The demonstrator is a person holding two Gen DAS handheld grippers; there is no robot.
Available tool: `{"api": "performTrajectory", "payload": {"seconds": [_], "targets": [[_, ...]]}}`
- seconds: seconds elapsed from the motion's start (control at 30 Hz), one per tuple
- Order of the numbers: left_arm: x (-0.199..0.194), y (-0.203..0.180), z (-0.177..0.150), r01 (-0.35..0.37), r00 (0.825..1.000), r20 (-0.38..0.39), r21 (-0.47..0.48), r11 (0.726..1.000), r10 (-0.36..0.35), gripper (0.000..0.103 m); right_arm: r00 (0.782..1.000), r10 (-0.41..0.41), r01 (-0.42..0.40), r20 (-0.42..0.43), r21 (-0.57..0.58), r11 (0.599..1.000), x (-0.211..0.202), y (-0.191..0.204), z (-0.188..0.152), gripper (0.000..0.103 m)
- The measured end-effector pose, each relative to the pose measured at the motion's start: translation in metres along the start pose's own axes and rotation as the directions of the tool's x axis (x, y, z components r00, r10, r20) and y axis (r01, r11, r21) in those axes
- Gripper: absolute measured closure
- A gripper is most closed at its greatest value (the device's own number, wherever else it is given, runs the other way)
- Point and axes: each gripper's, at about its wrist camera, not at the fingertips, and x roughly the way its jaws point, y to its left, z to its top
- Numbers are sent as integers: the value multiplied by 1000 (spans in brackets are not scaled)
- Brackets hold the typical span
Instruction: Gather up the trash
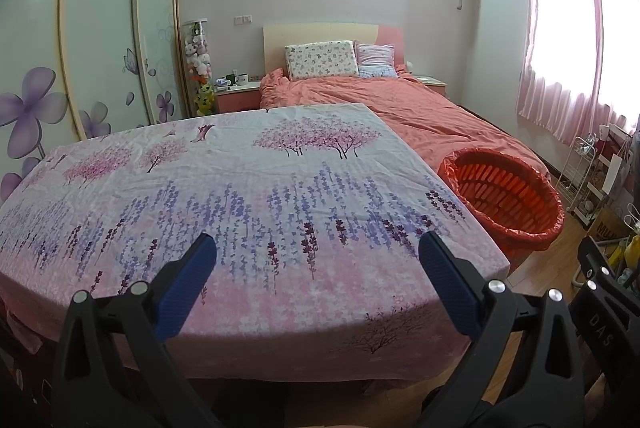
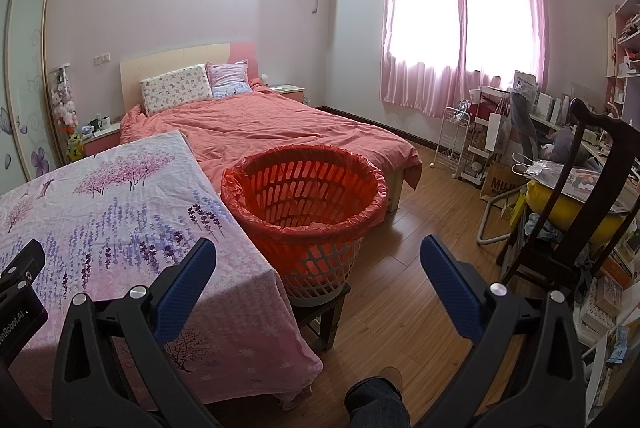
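both tools gape apart, holding nothing, over floral table [image 1: 240, 187] beside red-lined basket [image 2: 304, 187].

White letters "DAS" [image 1: 601, 328] read sideways on the black body of the right tool [image 1: 608, 312], seen at the lower right edge of the left wrist view. In the right wrist view, the cut-off white wording "enRobot.AI" [image 2: 11, 326] runs along the black body of the left tool [image 2: 20, 292] at the lower left edge. A brown paper bag [image 2: 500, 183] standing on the wood floor by the wire cart shows dark letters "MUJ", the rest hidden. No other writing is legible.
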Motion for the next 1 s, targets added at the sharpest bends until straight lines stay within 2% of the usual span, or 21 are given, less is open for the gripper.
{"api": "performTrajectory", "payload": {"seconds": [1.0], "targets": [[2,3,-3,-8,1000,-7,-5,1000,8,4,1000,2,-2,-10,0,1000,1,2,-4,2]]}}
